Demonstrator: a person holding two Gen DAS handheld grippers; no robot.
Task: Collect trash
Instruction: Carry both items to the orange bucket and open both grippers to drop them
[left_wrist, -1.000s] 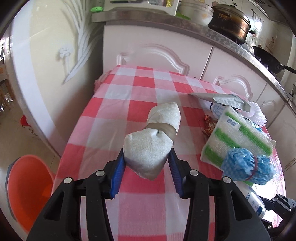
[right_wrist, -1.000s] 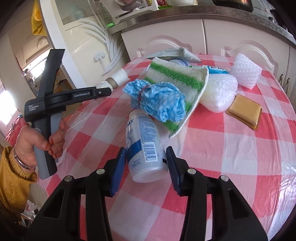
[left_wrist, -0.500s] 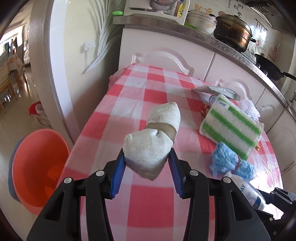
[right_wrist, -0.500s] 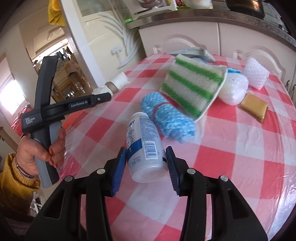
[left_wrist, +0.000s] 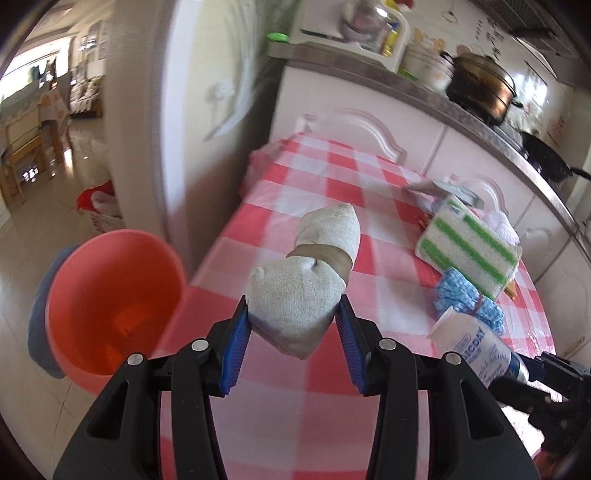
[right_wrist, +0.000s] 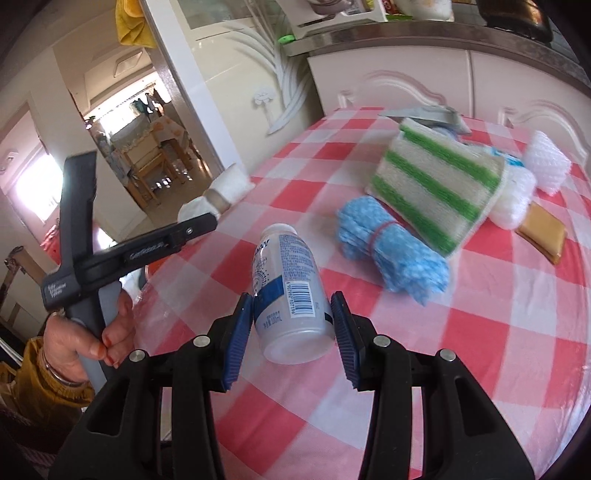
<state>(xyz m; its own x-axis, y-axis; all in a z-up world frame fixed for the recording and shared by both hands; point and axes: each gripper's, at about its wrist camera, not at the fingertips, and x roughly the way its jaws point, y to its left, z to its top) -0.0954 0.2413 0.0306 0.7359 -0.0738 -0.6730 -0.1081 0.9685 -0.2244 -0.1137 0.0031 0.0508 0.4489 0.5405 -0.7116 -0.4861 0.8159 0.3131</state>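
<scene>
Orange bin (left_wrist: 107, 306) on the floor off the worktop's (left_wrist: 332, 177) left edge is a small target, so the left gripper's (left_wrist: 293, 325) limp banded white cloth roll (left_wrist: 306, 273) or the right gripper's (right_wrist: 291, 328) slick white bottle (right_wrist: 291, 291), each clamped in jaws above the worktop, could miss.

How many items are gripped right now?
2: the white cloth bundle in the left gripper, and the white bottle in the right gripper, both above the checkered table.
</scene>
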